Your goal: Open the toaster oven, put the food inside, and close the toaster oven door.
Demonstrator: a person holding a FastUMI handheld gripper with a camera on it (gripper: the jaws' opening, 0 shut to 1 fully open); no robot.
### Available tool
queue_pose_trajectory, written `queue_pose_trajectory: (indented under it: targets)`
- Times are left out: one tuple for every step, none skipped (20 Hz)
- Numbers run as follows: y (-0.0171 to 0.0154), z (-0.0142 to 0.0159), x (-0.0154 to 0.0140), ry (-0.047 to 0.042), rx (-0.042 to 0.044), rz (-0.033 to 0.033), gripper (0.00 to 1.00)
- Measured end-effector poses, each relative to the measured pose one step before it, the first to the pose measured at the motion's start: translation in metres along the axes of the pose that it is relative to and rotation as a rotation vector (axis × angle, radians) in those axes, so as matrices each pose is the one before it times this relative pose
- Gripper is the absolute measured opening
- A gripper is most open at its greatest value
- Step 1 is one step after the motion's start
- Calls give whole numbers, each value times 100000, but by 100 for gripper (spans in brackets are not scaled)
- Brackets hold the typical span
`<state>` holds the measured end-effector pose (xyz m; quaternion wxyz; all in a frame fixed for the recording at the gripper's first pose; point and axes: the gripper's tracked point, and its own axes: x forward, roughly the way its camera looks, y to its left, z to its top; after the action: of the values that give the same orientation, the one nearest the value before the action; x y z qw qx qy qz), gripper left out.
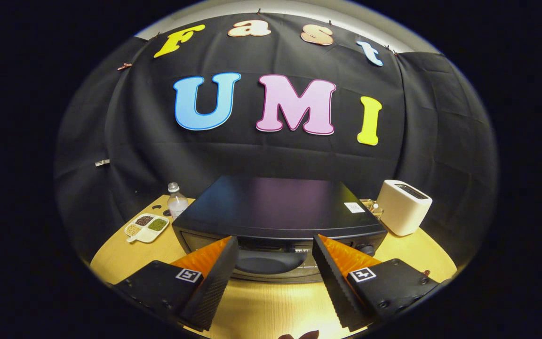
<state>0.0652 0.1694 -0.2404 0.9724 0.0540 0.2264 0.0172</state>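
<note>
A pale wooden worktop (261, 306) sits in front of a black cloth wall. At its centre, straight ahead of you, stands the black toaster oven (278, 209), its door closed and its front facing you. Your hand-held gripper (275, 268) hovers just in front of that door with its fingers spread wide apart, holding nothing; the lower part of the oven's front shows in the gap between them. To the left of the oven, near its back corner, stands a clear plastic bottle (176, 200) with a white cap. In front of the bottle lies a white divided dish (147, 228) holding four small portions of beans or grains in different colours. To the right of the oven, a white toaster (403, 206) stands apart from it.
</note>
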Motion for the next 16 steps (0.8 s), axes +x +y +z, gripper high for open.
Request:
queue_pose_trajectory:
  targets:
    - [152,-418,251,1239,-54,-308,98]
    - [40,-363,312,1430,626,-641,98]
    - [104,-446,278,1705,1542,-70,98]
    - [36,279,221,-848,2991,-307,98]
    - [-136,99,349,313,1807,-929,98]
    - [5,126,164,397,1253,-834,97]
    - [30,108,145,248,518,-545,98]
    - [182,-75,24,447,152,265,98]
    - [233,50,-43,-423,-795,210,98]
    - [203,-37,30,311,-1263,474,99]
    - [238,-2,-75,-521,-735,576,100]
    - [92,-19,-1,388,530,155,100]
    - [-36,-3,-5,9,266,-258,100]
    - [-73,-72,193,326,-701,20,100]
    - [-111,-62,279,-7,-227,245,100]
    - [-101,-163,163,947,110,1371,100]
